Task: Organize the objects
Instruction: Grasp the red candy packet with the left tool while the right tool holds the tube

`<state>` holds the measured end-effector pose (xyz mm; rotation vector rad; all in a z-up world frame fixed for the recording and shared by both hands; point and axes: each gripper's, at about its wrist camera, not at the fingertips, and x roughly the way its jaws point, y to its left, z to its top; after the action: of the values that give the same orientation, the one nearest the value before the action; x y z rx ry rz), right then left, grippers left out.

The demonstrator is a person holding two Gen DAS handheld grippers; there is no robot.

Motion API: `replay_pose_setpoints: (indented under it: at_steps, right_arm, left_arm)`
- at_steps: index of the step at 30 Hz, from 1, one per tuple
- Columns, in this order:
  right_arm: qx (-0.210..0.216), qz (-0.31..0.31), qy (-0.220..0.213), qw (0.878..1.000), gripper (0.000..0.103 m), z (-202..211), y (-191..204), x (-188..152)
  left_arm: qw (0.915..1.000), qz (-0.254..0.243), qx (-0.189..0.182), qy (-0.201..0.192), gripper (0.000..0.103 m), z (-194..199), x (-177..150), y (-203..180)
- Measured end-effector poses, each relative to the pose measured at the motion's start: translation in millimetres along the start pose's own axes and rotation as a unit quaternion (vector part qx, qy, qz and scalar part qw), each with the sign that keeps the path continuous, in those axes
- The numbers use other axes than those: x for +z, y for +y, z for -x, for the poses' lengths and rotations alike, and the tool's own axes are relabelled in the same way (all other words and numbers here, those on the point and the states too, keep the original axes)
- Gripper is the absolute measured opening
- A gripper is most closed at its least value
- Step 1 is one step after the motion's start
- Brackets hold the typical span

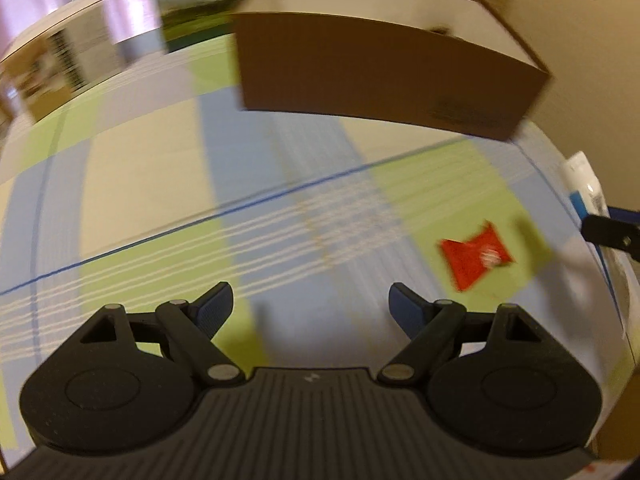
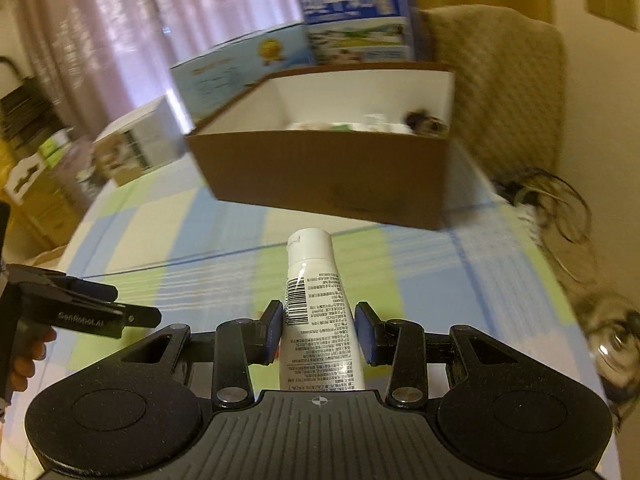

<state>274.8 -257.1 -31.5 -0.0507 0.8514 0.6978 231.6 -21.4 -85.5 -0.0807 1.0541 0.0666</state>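
My right gripper (image 2: 320, 332) is shut on a white tube (image 2: 314, 300) with a barcode and fine print, cap pointing forward, held above the checked tablecloth (image 2: 420, 280). Ahead stands an open brown cardboard box (image 2: 328, 176) with white inner walls and a few small items inside. My left gripper (image 1: 311, 304) is open with nothing between its jaws, over the cloth. A red packet (image 1: 476, 258) lies flat on the cloth to its right. The box (image 1: 380, 76) is beyond it. The tube (image 1: 586, 188) shows at the right edge of the left wrist view.
Blue printed boxes (image 2: 360, 20) stand behind the cardboard box, and a white carton (image 2: 136, 148) is at its left. A beige padded chair back (image 2: 500, 92) and dark cables (image 2: 560, 208) lie past the table's right edge. A hand (image 2: 24, 360) holds the left gripper (image 2: 132, 308).
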Motion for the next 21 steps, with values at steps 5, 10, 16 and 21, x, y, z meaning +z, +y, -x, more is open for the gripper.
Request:
replay_pose_setpoints:
  at_steps: [5,10,16,21]
  right_arm:
    - [-0.025,-0.028,0.000,0.999,0.036,17.3,-25.0,-13.0]
    - [-0.041,-0.046,-0.002,0.998,0.036,27.8,-40.6,-21.8]
    - [-0.058,-0.067,-0.002,0.996,0.036,37.7,-58.8,-31.9]
    - [-0.066,-0.079,0.000,0.995,0.036,43.0,-69.6,-36.3]
  left_arm:
    - [0.9973,-0.064,-0.037,-0.005,0.082,-7.9,-1.8,-41.2]
    - [0.9910,-0.119,-0.060,-0.010,0.082,-19.1,-4.0,-73.4]
    - [0.9839,-0.167,-0.063,-0.008,0.082,-40.2,1.7,-97.3]
    - [0.9793,-0.192,-0.063,-0.006,0.082,-59.1,11.0,-110.2]
